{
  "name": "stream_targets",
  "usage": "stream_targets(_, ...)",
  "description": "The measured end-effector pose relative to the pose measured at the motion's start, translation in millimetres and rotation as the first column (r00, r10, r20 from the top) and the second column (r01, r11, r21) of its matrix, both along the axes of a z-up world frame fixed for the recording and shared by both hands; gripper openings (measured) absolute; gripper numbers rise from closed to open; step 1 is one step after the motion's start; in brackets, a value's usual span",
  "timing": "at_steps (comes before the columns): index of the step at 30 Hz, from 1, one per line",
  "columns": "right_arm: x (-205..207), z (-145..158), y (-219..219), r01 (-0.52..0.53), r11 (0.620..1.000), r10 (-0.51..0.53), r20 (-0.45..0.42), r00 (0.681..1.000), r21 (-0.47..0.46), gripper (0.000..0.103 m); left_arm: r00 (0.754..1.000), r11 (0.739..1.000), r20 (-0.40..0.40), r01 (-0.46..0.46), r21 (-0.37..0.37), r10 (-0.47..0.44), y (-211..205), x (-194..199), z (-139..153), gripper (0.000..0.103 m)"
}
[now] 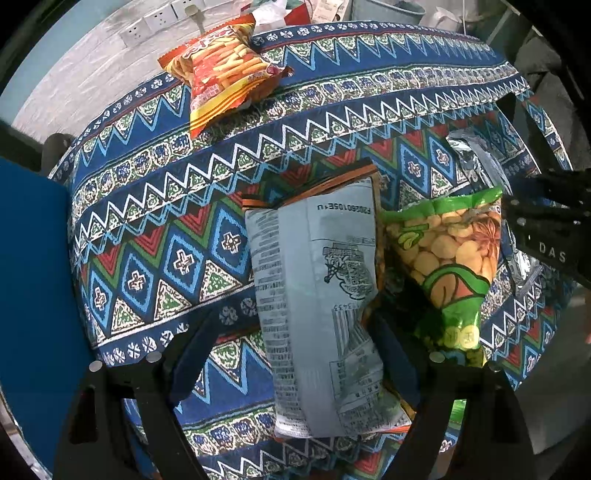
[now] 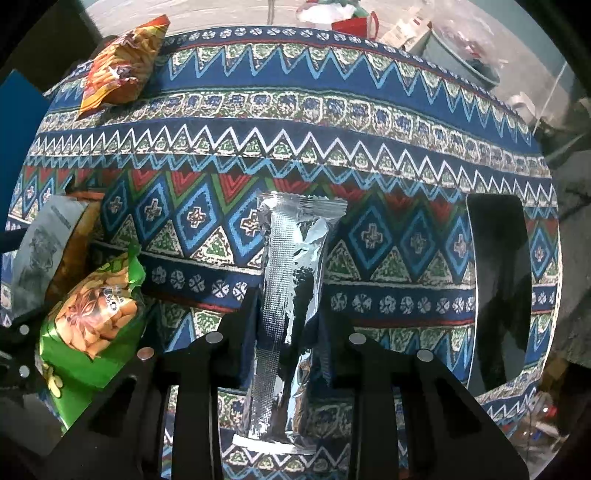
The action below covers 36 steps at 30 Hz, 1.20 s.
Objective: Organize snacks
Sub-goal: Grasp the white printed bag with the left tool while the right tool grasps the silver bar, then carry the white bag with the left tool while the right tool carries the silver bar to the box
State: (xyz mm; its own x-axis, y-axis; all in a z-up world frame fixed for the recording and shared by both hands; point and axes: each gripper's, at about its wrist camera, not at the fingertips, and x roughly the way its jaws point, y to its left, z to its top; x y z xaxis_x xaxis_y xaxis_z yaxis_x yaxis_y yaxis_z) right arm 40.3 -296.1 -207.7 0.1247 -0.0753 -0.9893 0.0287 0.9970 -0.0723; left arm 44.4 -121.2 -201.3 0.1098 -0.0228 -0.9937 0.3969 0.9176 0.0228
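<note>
The right hand-held gripper (image 2: 286, 334) points down at the patterned cloth (image 2: 332, 122) covering the surface, and its two dark pads are clamped on a silver foil packet (image 2: 291, 295) that lies lengthwise between them, pinched about midway along.

The left hand-held gripper (image 1: 295, 354) stands just beside that packet, on the other side of a green bag of beans (image 1: 448, 258). Its jaws are spread wide, straddling a grey-backed snack bag (image 1: 321, 295) that lies printed side up, the fingers on either side of it; I cannot tell whether the fingers touch it.

The green bag leans against the grey one, touching its edge, and the silver packet sits just past the green bag. An orange bag of snack sticks (image 1: 221, 74) lies well apart from the silver packet, at the far edge of the cloth near a wall with sockets (image 1: 147, 26).
</note>
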Motion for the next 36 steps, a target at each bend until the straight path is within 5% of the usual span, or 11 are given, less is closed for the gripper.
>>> stream_targets(3, 0, 1, -1, 0.018, 1.000, -0.018, -0.003, 1.000, -0.015, 0.039, 1.000, 1.000, -0.008, 0.002, -0.020, -0.002, 5, 3, -3, 0.078)
stream_targets(6, -8, 1, -4, 0.018, 1.000, -0.018, 0.013, 1.000, -0.024, 0.039, 1.000, 0.999, -0.023, 0.009, -0.032, -0.010, 7, 5, -6, 0.056)
stream_targets(8, -10, 0, -1, -0.004, 1.000, 0.004, 0.016, 1.000, -0.019, 0.027, 1.000, 1.000, -0.008, 0.013, -0.028, -0.014, 10, 6, -7, 0.054)
stream_targets(11, -16, 0, 4, -0.027, 1.000, 0.027, 0.019, 0.999, -0.010, 0.027, 1.000, 0.999, 0.012, 0.019, -0.027, -0.019, 12, 6, -1, 0.045)
stream_targets(36, -2, 106, 52, -0.175, 0.985, 0.172, 0.201, 0.964, -0.003, 0.027, 0.971, 1.000, 0.237, -0.015, 0.013, 0.012, 54, -6, 86, 0.042)
